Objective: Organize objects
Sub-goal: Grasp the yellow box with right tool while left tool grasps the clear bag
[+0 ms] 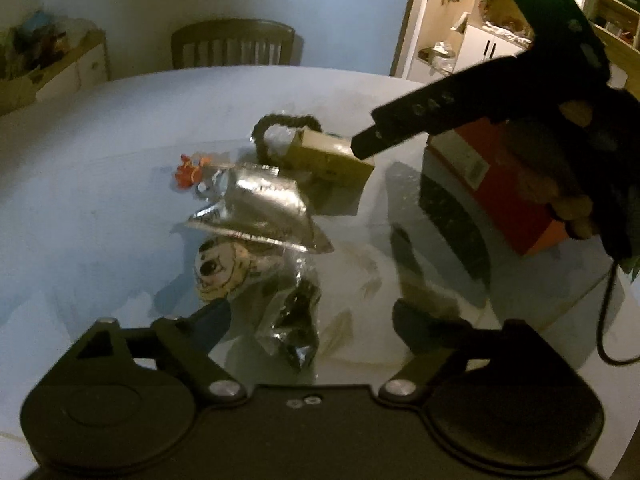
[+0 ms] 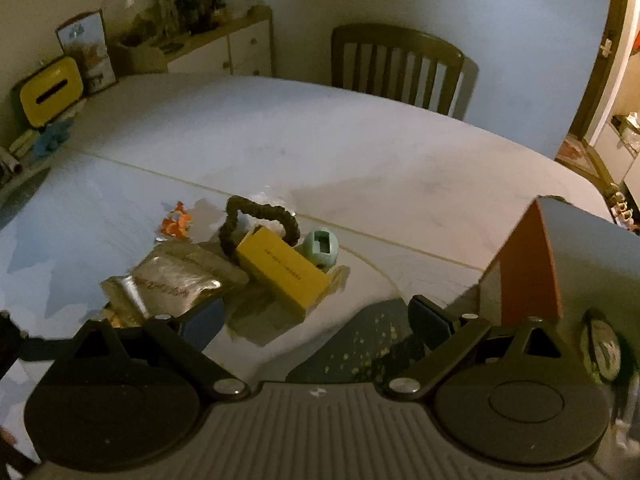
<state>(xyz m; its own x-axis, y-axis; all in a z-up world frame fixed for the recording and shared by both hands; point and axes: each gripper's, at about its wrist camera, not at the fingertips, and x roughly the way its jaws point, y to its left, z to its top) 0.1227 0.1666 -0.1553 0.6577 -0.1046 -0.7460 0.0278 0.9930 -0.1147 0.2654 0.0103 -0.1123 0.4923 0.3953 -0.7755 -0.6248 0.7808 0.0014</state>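
Clutter sits bunched near the middle of the worktop (image 2: 360,148): one yellow box (image 2: 284,276), one silver foil pouch (image 1: 260,204), one dark looped hair tie (image 2: 256,216) behind the box, one small mint-green piece (image 2: 322,250) touching the box's far end, one orange trinket (image 2: 176,222) just beyond the pouch, one round cartoon-face item (image 1: 218,270) and one crinkled clear wrapper with something dark in it (image 1: 296,320). To the side stands one open orange box (image 1: 504,184), which I judge to be where things should go.

My left fingers (image 1: 310,320) stand apart with the crinkled wrapper lying between them, the pads not pressing on it. My right fingers (image 2: 316,328) are spread wide too, nothing between them, hovering over bare worktop next to the yellow box; from the left view one right fingertip (image 1: 366,146) overlaps the box's end, though I cannot tell if it touches.

For the pick I am on, I judge it best to settle lower so both left pads straddle the bulk of the wrapper, not just its slippery edge, then squeeze gently, since film like this can slide or crumple out. The right should take the yellow box across its narrow sides, clear of the hair tie and the mint piece.

One wooden chair (image 2: 400,68) stands behind.
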